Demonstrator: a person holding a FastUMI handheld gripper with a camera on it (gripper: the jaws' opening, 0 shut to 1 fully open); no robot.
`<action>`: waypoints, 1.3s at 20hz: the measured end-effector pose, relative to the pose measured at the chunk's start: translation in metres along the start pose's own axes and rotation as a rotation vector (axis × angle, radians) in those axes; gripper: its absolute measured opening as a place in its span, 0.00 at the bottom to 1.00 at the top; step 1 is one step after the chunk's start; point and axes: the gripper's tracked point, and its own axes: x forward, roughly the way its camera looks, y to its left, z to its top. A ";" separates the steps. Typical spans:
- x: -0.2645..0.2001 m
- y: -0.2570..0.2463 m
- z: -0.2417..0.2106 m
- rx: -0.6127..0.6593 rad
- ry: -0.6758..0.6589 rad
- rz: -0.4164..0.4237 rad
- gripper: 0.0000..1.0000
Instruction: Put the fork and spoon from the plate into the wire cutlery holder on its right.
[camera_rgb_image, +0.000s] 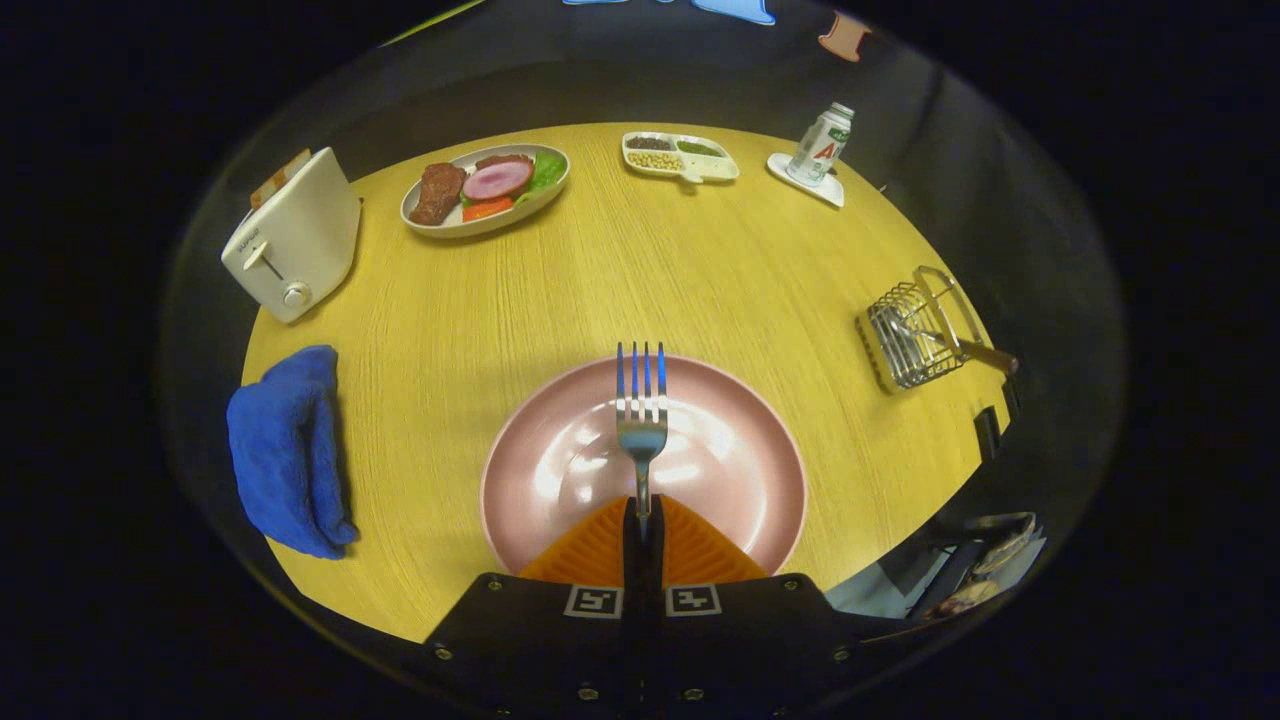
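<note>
Bare yellow wooden counter (620, 270) lies open between the round pink plate (745, 500) and the wire cutlery holder (905, 345), where a brown-handled utensil (985, 354) already juts out. The blue folded cloth (285, 450) and white toaster (293, 235) stand well apart on the other side.

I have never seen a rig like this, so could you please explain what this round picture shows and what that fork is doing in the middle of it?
A person carries a hand-held gripper with two fingers; the camera rides on it and looks forward along them. The fingers are shut on the handle of a fork, held over a pink plate on a round wooden table. To the right stands a wire cutlery holder with a wooden-handled utensil already in it. Also on the table: a blue cloth, a white toaster, a dish of food, a small divided tray and a bottle.
</note>
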 end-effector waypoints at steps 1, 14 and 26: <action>-0.005 -0.007 0.010 -0.002 -0.014 -0.016 0.01; -0.029 -0.136 0.073 0.157 -0.056 -0.206 0.02; -0.013 -0.234 0.057 0.162 0.190 -0.280 0.01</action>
